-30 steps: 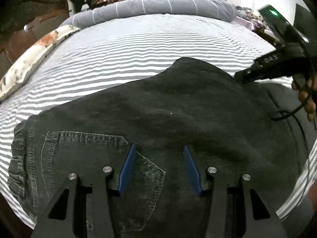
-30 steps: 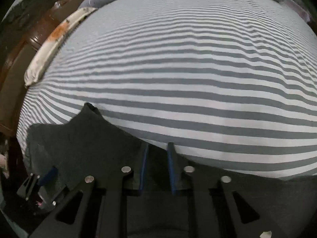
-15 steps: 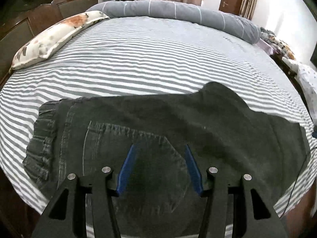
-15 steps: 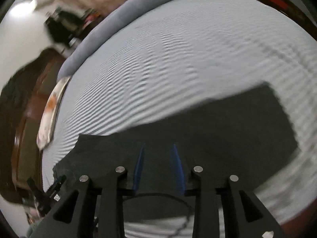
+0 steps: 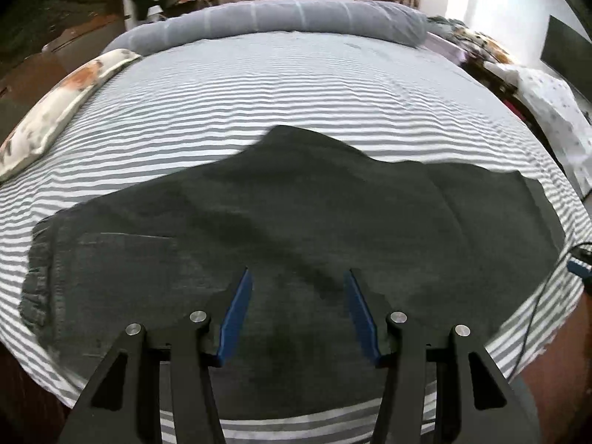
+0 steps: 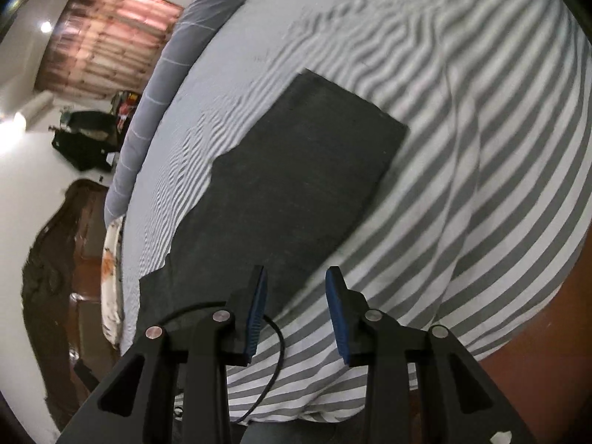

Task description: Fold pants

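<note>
Striped grey-and-white bedding [image 5: 296,85] fills the left wrist view, with a long grey bolster [image 5: 281,22] along the far edge and a floral pillow [image 5: 63,100] far off to the left of the tongs. Dark pants [image 5: 296,214] lie spread flat across the sheet directly ahead of and beneath the left gripper [image 5: 298,277], their waistband and back pocket off to its left and the leg end off to its right. That gripper hangs above the cloth with its blue pads [image 5: 236,318] spread wide, holding nothing. From the right wrist view, tilted sideways, the same striped bedding [image 6: 481,185] curves away, and the pants [image 6: 296,185] stretch ahead and to the left of the right gripper [image 6: 296,273], their squared end farthest away. Its fingers [image 6: 336,310] stand apart with nothing between them, above the near edge of the fabric, and a black cable [image 6: 273,370] loops just under the left finger.
</note>
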`<state>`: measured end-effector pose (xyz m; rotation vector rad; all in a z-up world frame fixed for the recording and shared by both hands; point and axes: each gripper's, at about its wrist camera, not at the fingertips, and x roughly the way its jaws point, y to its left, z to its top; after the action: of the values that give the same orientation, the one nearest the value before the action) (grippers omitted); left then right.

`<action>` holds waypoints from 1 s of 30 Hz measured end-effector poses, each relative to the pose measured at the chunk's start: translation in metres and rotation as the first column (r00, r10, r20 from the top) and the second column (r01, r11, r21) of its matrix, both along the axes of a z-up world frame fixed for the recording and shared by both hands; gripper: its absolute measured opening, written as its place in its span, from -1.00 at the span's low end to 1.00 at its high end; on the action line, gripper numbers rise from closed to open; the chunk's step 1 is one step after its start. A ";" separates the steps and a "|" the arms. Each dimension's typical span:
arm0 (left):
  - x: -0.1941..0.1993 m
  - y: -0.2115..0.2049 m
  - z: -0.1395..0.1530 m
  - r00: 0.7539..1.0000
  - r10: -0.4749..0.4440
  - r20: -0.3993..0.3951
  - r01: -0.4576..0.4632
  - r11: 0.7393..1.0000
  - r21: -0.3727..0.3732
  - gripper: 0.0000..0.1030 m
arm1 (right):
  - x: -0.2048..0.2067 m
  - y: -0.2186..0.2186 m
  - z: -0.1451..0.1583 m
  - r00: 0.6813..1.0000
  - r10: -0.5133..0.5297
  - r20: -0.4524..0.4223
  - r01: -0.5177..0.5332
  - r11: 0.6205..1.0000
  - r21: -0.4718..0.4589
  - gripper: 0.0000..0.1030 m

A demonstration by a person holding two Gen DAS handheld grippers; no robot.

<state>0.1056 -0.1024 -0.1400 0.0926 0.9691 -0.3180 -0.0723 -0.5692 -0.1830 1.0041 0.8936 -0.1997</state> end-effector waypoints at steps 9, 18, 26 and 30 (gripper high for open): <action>-0.027 -0.067 -0.015 0.990 -0.132 -0.053 0.132 0.991 0.008 0.04 | 0.003 -0.027 -0.033 0.994 -0.080 0.069 0.073 0.992 0.100 -0.38; -0.054 -0.119 -0.034 0.960 -0.267 -0.087 0.273 0.960 0.066 0.04 | 0.005 -0.056 -0.041 0.985 -0.118 0.122 0.100 0.984 0.146 -0.39; -0.060 -0.130 -0.041 0.959 -0.266 -0.096 0.275 0.957 0.096 0.09 | 0.015 -0.073 -0.039 0.977 -0.137 0.166 0.112 0.982 0.154 -0.40; -0.054 -0.131 -0.037 0.961 -0.251 -0.120 0.260 0.963 0.069 0.09 | 0.023 -0.082 -0.044 0.973 -0.155 0.169 0.120 0.972 0.201 -0.55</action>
<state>0.0514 -0.2333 -0.1770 0.2813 1.0823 -0.5246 -0.0495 -0.6510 -0.2268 1.2435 0.6826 -0.1377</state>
